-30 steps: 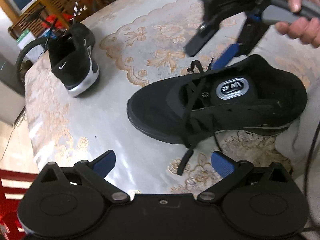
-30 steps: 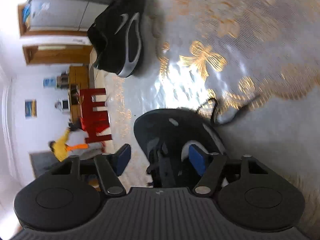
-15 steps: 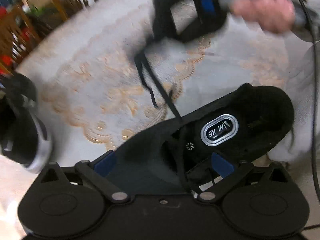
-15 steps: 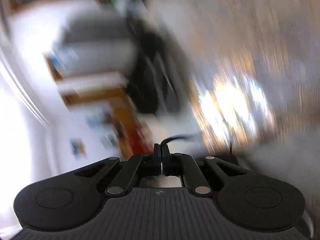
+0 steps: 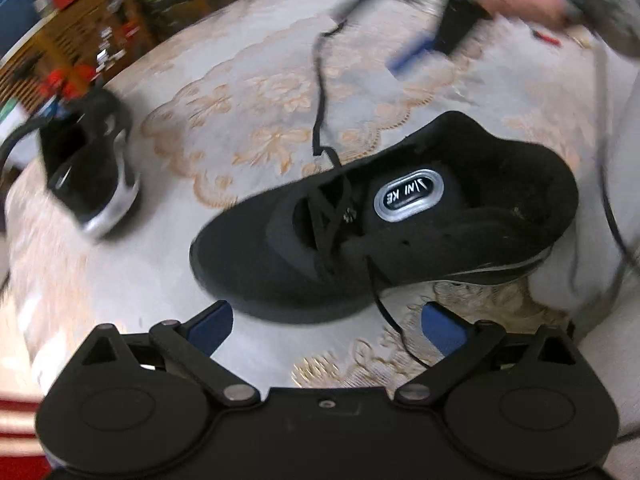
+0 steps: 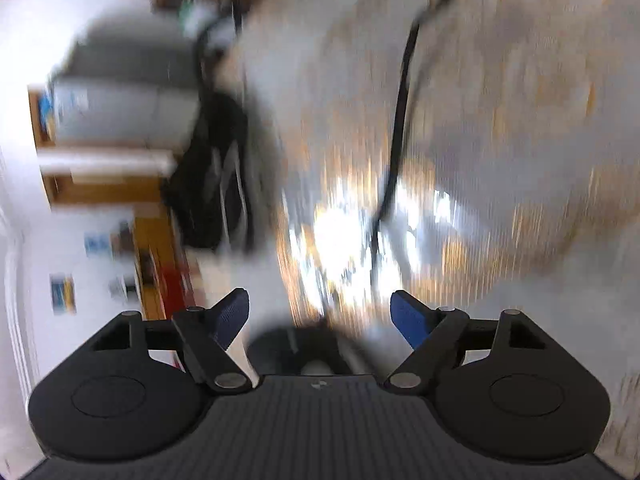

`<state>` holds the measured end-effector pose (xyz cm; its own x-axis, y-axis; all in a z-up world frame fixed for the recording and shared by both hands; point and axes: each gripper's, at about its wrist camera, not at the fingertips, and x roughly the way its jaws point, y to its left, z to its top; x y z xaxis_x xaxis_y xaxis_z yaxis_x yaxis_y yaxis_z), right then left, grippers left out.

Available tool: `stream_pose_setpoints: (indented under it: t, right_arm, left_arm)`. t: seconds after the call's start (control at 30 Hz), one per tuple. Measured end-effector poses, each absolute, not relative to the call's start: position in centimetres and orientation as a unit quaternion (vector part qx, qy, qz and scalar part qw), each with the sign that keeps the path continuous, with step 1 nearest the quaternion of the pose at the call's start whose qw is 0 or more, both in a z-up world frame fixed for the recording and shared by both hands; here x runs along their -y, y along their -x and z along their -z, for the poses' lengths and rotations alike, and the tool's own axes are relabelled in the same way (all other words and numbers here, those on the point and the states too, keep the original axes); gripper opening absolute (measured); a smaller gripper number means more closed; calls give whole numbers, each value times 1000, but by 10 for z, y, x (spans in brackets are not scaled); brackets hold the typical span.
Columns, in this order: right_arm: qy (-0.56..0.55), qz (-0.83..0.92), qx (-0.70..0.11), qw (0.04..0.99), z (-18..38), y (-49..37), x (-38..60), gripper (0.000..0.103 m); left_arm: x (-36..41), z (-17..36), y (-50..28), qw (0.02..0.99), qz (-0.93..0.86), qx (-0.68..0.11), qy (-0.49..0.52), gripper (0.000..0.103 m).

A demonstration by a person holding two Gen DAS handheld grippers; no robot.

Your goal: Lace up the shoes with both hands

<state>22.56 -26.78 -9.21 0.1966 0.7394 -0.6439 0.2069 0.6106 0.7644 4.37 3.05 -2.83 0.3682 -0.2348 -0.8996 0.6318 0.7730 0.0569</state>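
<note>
A black shoe (image 5: 384, 228) lies on the table with its opening up and toe to the left. One black lace end (image 5: 320, 92) stretches away from its eyelets across the cloth; it also shows in the blurred right wrist view (image 6: 400, 120). Another lace end (image 5: 386, 312) trails off the near side. My left gripper (image 5: 326, 322) is open and empty just in front of the shoe. My right gripper (image 6: 320, 312) is open and empty; it appears blurred at the far side in the left wrist view (image 5: 432, 44).
A second black shoe (image 5: 86, 168) with a silver sole stands at the table's left edge, also in the right wrist view (image 6: 212, 176). The tablecloth (image 5: 248, 92) has gold floral lace. Wooden chairs (image 5: 80, 40) stand beyond the table.
My right gripper was shut on the lace end and has opened, letting the lace go. My left gripper has pulled back from over the shoe.
</note>
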Motion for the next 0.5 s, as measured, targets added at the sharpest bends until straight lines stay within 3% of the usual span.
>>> stream_pose_setpoints:
  t: [0.1,0.27,0.3,0.33,0.4,0.5]
  right_arm:
    - [-354,-240,-620,658,98,-213,232,81]
    - [-352,-259,-642,630,108,-223,186,59]
    - [-346,-261,-635,639,106,-225,180,39]
    - [-343,-265,-634,641,105,-225,178,1]
    - [-327,-266,-629,653,99,-221,180,2]
    - [-297,-260,-581,711,80,-222,197,2]
  left_arm:
    - [-24,29,-34,812,266,-492,-168,101]
    - [-1,38,-29,804,261,-498,-195,94]
    - [2,39,-29,804,261,-497,-194,94]
    - [4,39,-29,805,262,-497,-193,94]
    - [7,44,-30,801,253,-506,-196,93]
    - [13,54,-33,790,237,-526,-209,81]
